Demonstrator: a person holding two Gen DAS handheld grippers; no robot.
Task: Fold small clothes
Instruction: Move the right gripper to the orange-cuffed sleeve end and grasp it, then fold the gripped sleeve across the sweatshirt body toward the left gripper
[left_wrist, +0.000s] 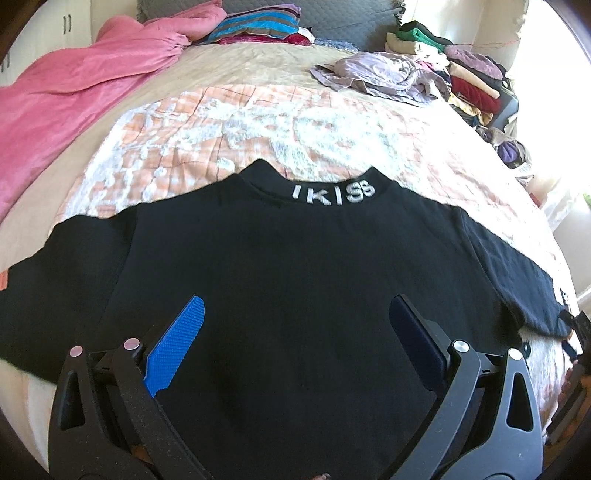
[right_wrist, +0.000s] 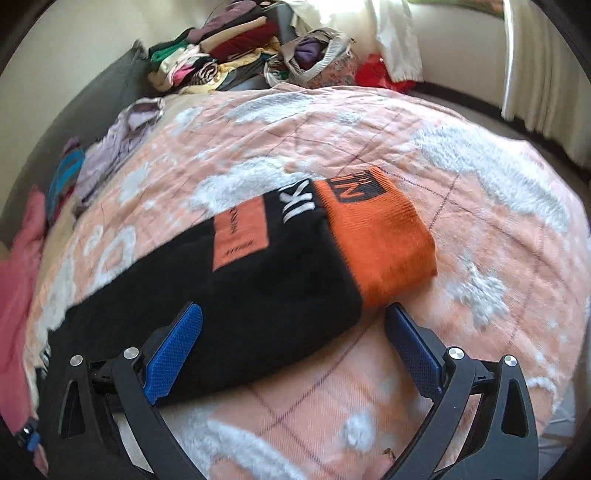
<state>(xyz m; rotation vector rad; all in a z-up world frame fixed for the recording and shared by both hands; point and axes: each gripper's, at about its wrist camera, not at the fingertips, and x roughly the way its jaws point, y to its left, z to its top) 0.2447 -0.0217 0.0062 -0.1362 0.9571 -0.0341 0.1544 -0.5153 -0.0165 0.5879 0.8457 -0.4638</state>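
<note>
A black shirt (left_wrist: 295, 280) is lying flat on the bed, on top of a pink and white blanket (left_wrist: 258, 129). Its collar is pointing to the far side, and white letters (left_wrist: 332, 194) are showing on the collar. The sleeves are spreading out to the left and to the right.

The left gripper (left_wrist: 295, 332) is hanging over the near middle of the shirt. Its two blue fingers are wide apart and are holding nothing.

In the right wrist view, a black sleeve with an orange cuff (right_wrist: 376, 240) is lying on the blanket. The right gripper (right_wrist: 291, 350) is sitting just near this sleeve. Its fingers are spread wide too and are gripping nothing. The left finger (right_wrist: 173, 354) is over the black cloth, and the right one is over the blanket.

A pink cover (left_wrist: 74, 85) is lying far to the left. A pile of clothes (left_wrist: 461, 74) is sitting at the far right.
</note>
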